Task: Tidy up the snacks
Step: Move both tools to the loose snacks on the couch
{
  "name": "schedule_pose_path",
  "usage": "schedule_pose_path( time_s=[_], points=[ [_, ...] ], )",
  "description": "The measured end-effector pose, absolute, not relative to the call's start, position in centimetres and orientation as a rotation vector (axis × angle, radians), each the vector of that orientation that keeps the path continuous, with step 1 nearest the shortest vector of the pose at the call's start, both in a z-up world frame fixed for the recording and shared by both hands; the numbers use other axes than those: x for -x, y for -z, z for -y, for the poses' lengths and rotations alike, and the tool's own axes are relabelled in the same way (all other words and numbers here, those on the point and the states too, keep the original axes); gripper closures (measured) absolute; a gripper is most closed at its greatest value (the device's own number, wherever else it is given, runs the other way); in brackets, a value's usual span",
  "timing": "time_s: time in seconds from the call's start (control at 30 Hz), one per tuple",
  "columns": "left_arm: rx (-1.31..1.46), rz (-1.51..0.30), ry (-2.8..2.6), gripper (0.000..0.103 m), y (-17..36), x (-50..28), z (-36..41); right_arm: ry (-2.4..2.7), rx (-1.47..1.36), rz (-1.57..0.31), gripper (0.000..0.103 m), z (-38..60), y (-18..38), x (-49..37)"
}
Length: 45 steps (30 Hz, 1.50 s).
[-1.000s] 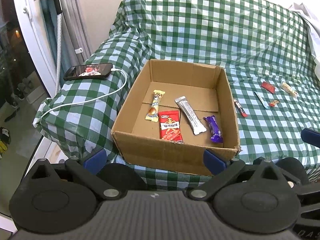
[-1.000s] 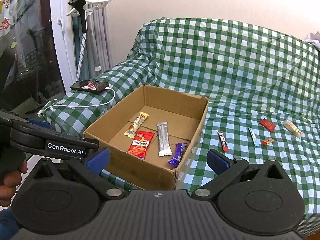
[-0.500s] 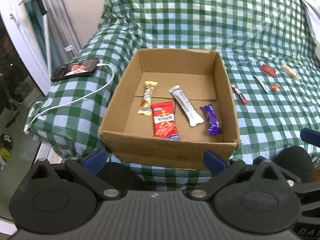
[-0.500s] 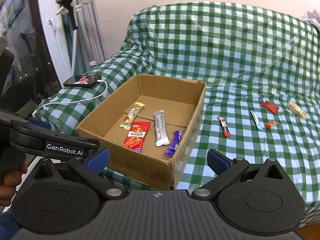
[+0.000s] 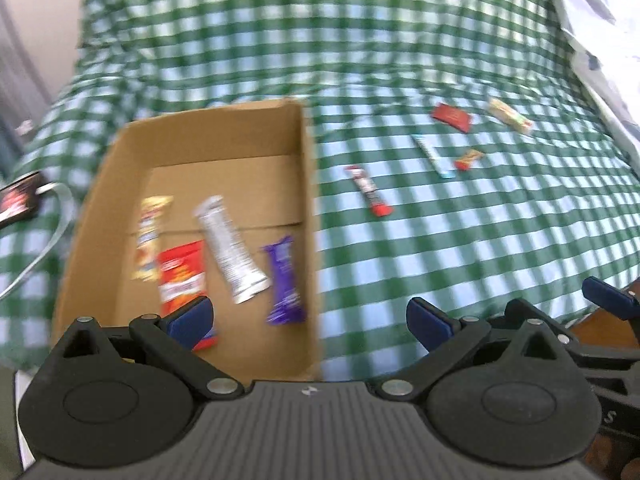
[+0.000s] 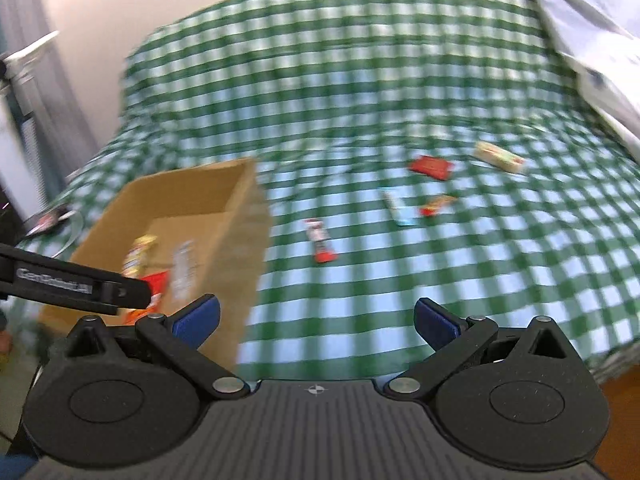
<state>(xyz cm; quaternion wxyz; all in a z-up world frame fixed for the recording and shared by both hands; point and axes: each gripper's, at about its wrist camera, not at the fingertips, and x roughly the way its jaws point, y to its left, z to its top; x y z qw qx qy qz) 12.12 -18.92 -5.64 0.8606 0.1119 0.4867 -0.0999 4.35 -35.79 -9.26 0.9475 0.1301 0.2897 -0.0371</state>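
An open cardboard box sits on a green checked cloth. It holds a yellow bar, a red packet, a silver bar and a purple bar. Loose on the cloth lie a red stick, a pale blue stick, a small orange candy, a red packet and a beige bar. My left gripper is open over the box's near right corner. My right gripper is open above the cloth, right of the box.
A phone on a white cable lies left of the box. A white cloth lies at the far right. The left gripper's body crosses the right wrist view at the left.
Both grippers have swung right and forward over the cloth; both views are now blurred by motion. The loose snacks sit nearer the middle. Both stay open and empty.
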Motion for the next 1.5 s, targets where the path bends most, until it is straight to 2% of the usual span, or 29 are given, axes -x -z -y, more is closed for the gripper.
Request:
schedule_pose_path(
  time_s=[0.27,0.57,0.7,1.0,1.07,1.2,1.23,1.27,1.3,1.33,1.37,1.5],
  points=[
    [-0.247,-1.095,0.219,0.0,10.9,-21.0,27.5,0.264,-0.339,-0.601,0.001,44.8,12.4,-10.0],
    [-0.233,-1.143,0.103,0.0,19.0,-31.5,31.4,0.364,-0.438,-0.629,0.001,51.5,17.5,-21.0],
    [-0.389,-1.006,0.087,0.0,20.9,-33.2,33.8,0.378,-0.417,-0.64,0.001,52.5,19.5,-26.2],
    [-0.258,-1.144,0.119,0.0,26.2,-35.8,33.8,0.417,-0.321,-0.71,0.0,53.3,24.0,-33.8],
    [-0.109,-1.173,0.114,0.0,26.5,-36.2,32.1,0.421,-0.23,-0.681,0.0,52.3,24.6,-34.1],
    [-0.119,-1.177,0.105,0.002,26.2,-36.2,32.3,0.431,-0.182,-0.65,0.001,51.8,25.1,-34.4],
    [-0.112,-1.174,0.105,0.013,25.9,-36.1,32.3,0.429,-0.174,-0.649,0.002,51.7,25.1,-34.4],
    [-0.104,-1.156,0.106,0.037,25.6,-35.8,32.5,0.411,-0.16,-0.636,0.017,51.5,25.0,-34.3],
    [-0.108,-1.137,0.119,0.056,25.1,-35.6,32.6,0.392,-0.133,-0.621,0.046,51.2,24.7,-34.1],
    [-0.112,-1.142,0.144,0.096,24.7,-35.5,32.7,0.364,-0.1,-0.612,0.063,50.9,24.6,-34.1],
    [-0.094,-1.166,0.171,0.094,24.1,-35.4,32.1,0.335,-0.085,-0.617,0.078,50.8,24.4,-34.2],
    [-0.012,-1.148,0.226,0.094,20.9,-34.4,30.6,0.312,-0.133,-0.65,0.078,50.8,23.4,-33.1]
  ],
)
